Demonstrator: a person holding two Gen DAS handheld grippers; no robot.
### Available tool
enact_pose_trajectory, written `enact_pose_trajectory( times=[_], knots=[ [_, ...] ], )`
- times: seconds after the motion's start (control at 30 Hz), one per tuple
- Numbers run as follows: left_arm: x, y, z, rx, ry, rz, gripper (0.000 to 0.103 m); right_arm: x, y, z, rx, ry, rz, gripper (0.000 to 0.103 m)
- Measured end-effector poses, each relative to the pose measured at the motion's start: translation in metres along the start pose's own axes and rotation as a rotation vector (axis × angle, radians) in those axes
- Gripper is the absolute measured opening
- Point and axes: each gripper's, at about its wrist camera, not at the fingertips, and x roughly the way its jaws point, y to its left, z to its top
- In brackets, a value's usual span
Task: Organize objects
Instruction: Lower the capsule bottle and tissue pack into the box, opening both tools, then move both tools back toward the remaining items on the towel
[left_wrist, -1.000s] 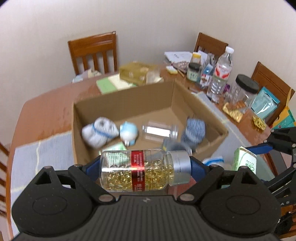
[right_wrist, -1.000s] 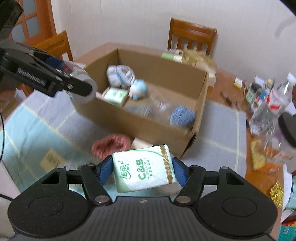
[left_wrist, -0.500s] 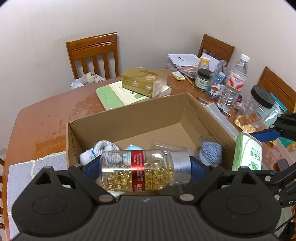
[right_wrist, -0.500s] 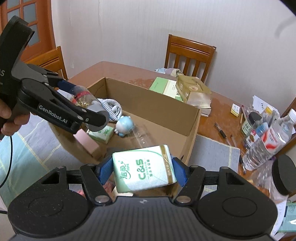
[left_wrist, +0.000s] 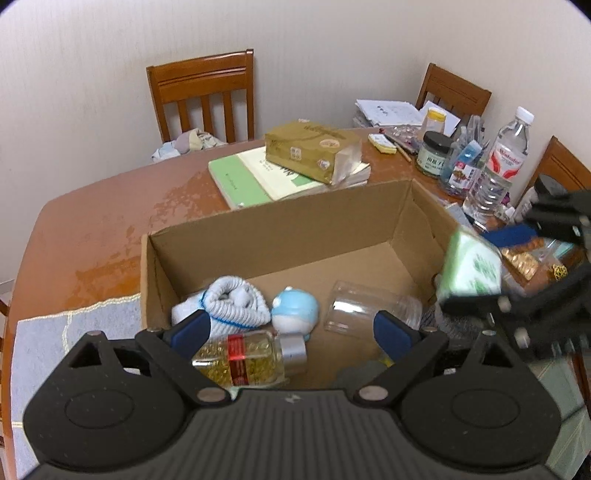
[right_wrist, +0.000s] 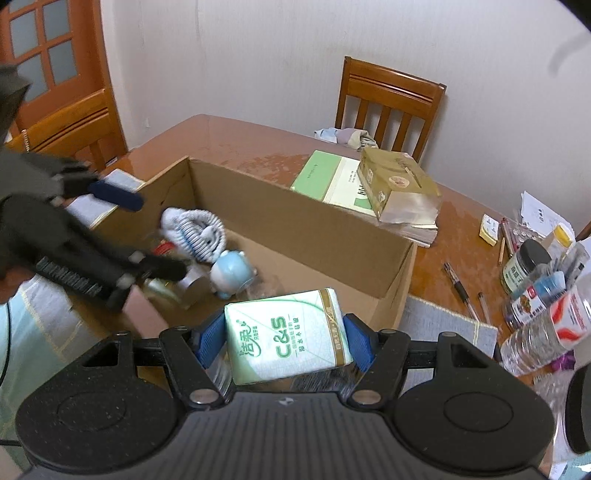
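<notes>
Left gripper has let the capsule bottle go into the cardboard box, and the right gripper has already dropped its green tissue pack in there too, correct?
Not quite. The right gripper is shut on the green tissue pack, above the cardboard box, as the right wrist view shows. The rest holds: the left gripper is open and the capsule bottle lies in the box.

Beyond the box you see a green book (left_wrist: 240, 181) on the bench (left_wrist: 92, 221), with a gold packet (left_wrist: 314, 151) lying on top of it. To the right stand a water bottle (left_wrist: 495, 166) and a dark-lidded jar (left_wrist: 434, 153), near some papers (left_wrist: 388, 110). A chair (left_wrist: 201, 99) holds crumpled cloth (left_wrist: 188, 142).
</notes>
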Motion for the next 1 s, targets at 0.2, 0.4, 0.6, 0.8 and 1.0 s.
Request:
enact_pose_trajectory(
  times=[0.2, 0.4, 0.6, 0.8, 1.0],
  knots=[
    [-0.006, 0.003, -0.007, -0.007, 0.014, 0.008, 0.095, 0.024, -0.011, 0.018, 0.02, -0.016, -0.051, 0.085],
    [-0.013, 0.004, -0.01, -0.012, 0.019, 0.022, 0.095, 0.028, -0.017, 0.022, 0.054, -0.03, -0.074, 0.103],
    [-0.022, -0.003, -0.017, -0.023, 0.026, 0.03, 0.095, 0.021, -0.011, 0.016, 0.038, -0.02, -0.076, 0.103],
    [-0.036, -0.014, -0.032, -0.055, 0.018, 0.056, 0.095, 0.004, -0.003, 0.003, 0.043, -0.036, -0.064, 0.103],
    [-0.055, -0.028, -0.055, -0.088, 0.008, 0.078, 0.095, -0.02, 0.006, -0.024, 0.059, -0.049, -0.057, 0.103]
  ],
)
